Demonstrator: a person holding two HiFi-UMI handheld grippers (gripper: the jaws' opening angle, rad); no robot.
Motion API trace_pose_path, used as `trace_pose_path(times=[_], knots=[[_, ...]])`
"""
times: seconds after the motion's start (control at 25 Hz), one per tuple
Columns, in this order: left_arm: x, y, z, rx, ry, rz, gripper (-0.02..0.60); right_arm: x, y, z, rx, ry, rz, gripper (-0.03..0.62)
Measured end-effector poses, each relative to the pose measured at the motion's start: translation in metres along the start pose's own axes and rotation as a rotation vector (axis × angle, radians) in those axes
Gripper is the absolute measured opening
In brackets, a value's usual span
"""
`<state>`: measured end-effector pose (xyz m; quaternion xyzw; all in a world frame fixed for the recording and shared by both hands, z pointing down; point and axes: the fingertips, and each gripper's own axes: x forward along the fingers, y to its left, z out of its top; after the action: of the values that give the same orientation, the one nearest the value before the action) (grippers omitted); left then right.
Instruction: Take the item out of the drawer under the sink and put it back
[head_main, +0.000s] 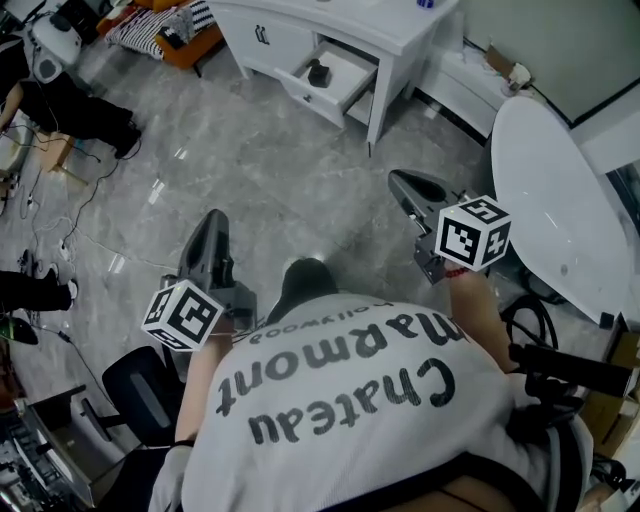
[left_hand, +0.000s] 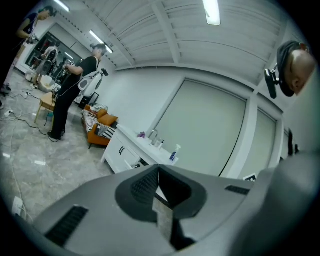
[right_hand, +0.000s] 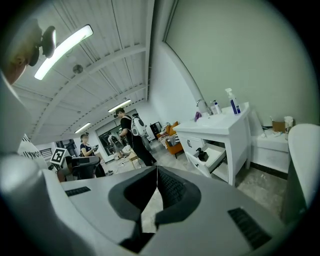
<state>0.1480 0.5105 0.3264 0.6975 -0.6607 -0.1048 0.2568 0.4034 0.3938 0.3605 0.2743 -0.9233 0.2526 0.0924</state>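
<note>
Two pairs of fingers are pressed together on nothing: the left gripper (head_main: 212, 220) sits low and left of centre in the head view, the right gripper (head_main: 397, 180) right of centre, and both are aimed towards the top of the frame. The dark item (head_main: 318, 72) lies well apart from both, in the open drawer (head_main: 347, 68) near the top centre. Grey marbled floor (head_main: 260, 170) fills the stretch between the fingers and the cabinet. A white bathtub (head_main: 560, 200) curves down the right side. The white sink cabinet (head_main: 330, 22) stands along the top edge; in the right gripper view its worktop carries a tap (right_hand: 200, 105) and a pump bottle (right_hand: 233, 104). An orange sofa (head_main: 190, 45) sits at upper left, and another person (head_main: 60, 110) in dark trousers is at the left edge. In the right gripper view the item is small, black and lumpy, resting on the drawer's white bottom; its form is too small to tell further
</note>
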Motion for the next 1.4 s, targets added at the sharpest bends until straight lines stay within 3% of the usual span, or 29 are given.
trace_pose_path(times=[0.56,0.72,1.0,1.4], knots=[[0.073,0.049,0.025,0.034,0.049,-0.049,0.009,0.068,-0.024,0.021,0.004,0.020,-0.070,0.012],[0.110,0.071,0.053,0.027,0.060,-0.075,0.009,0.099,-0.027,0.038,0.014,0.019,-0.085,0.012],[0.180,0.085,0.105,0.084,0.067,-0.144,0.009,0.142,-0.044,0.073,0.037,-0.013,-0.142,0.012],[0.249,0.125,0.138,0.092,0.093,-0.206,0.009,0.195,-0.067,0.103,0.049,-0.021,-0.217,0.012]])
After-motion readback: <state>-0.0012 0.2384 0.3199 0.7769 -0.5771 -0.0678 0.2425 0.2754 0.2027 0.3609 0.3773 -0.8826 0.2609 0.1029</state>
